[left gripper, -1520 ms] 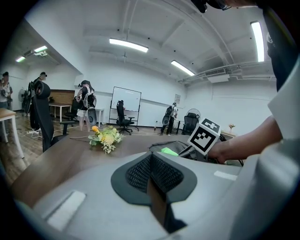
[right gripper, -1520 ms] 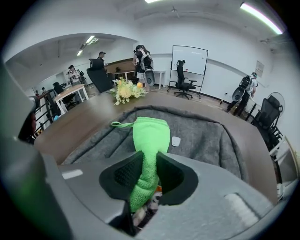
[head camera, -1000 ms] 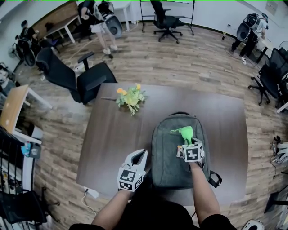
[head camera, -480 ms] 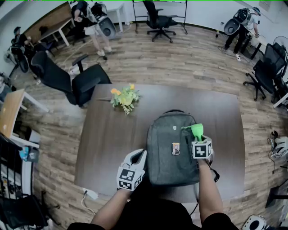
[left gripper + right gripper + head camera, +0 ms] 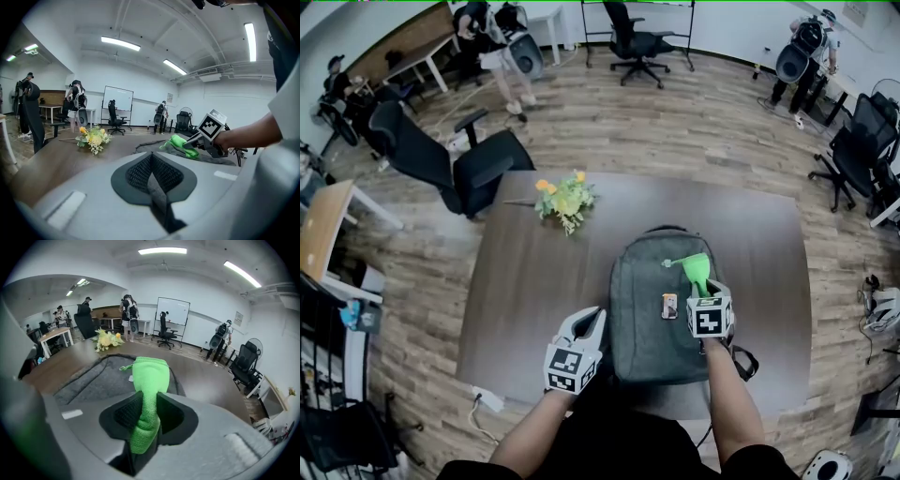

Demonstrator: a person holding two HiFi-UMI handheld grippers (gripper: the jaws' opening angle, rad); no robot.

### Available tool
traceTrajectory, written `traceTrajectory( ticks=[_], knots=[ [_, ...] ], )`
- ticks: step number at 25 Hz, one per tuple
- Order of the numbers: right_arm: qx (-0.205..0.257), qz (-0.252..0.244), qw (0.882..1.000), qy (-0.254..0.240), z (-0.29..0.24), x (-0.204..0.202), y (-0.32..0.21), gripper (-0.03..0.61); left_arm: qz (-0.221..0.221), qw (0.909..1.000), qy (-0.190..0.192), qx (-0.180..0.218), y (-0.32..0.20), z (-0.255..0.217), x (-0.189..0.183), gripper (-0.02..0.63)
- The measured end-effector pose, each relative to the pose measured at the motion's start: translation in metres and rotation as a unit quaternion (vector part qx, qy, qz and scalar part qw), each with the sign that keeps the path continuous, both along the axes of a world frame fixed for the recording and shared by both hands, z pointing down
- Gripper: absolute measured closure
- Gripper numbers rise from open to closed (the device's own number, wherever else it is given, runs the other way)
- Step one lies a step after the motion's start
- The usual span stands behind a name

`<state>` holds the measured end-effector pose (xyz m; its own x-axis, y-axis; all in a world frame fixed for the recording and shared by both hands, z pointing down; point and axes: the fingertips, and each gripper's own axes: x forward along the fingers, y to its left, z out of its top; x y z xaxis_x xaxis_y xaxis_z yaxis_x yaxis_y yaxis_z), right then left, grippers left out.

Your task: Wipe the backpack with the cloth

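Observation:
A grey backpack (image 5: 652,314) lies flat on the dark brown table (image 5: 525,281), top handle pointing away from me. My right gripper (image 5: 701,289) is shut on a green cloth (image 5: 697,269), which rests on the backpack's right half. In the right gripper view the green cloth (image 5: 149,380) sticks out from between the jaws over the grey backpack (image 5: 98,380). My left gripper (image 5: 586,328) hovers at the backpack's lower left corner, jaws closed with nothing between them. The left gripper view shows the green cloth (image 5: 180,144) and the backpack (image 5: 150,147) to the right.
A bunch of yellow flowers (image 5: 564,200) lies on the table's far left part. A small tag (image 5: 669,306) sits on the backpack's front. Black office chairs (image 5: 450,159) stand beyond the table's left corner. Several people stand at the room's far edges.
My right gripper swept the cloth from the backpack's middle out to its right edge, then back left a little. The left gripper has stayed put.

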<state>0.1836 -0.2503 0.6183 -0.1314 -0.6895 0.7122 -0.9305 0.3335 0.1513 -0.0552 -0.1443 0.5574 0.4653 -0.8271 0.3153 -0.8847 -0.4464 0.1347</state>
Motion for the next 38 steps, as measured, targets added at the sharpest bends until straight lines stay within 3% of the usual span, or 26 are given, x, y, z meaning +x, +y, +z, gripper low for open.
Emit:
traceTrajectory(
  ticks=[13,19,26,33,38],
  knots=[
    [-0.051,-0.085,0.990,-0.103,0.014,-0.141,0.057,0.483,-0.014,0.9999,-0.009,0.003,0.018,-0.004,-0.019,0.595],
    [-0.073,-0.123,0.983,-0.112,0.023,-0.178,0.083,0.482,-0.031,0.9994,-0.017,-0.006,0.030,0.002,-0.039,0.596],
    [-0.087,-0.128,0.985,-0.077,0.036,-0.170,0.080,0.482,-0.036,0.9992,-0.014,-0.009,0.033,0.006,-0.045,0.596],
    [-0.085,-0.107,0.990,-0.035,0.042,-0.131,0.070,0.482,-0.022,0.9997,-0.011,-0.003,0.030,0.004,-0.034,0.596],
    [-0.108,-0.068,0.992,-0.022,0.052,-0.096,0.074,0.482,-0.014,0.9999,-0.006,0.002,0.026,0.000,-0.023,0.597]
  ],
)
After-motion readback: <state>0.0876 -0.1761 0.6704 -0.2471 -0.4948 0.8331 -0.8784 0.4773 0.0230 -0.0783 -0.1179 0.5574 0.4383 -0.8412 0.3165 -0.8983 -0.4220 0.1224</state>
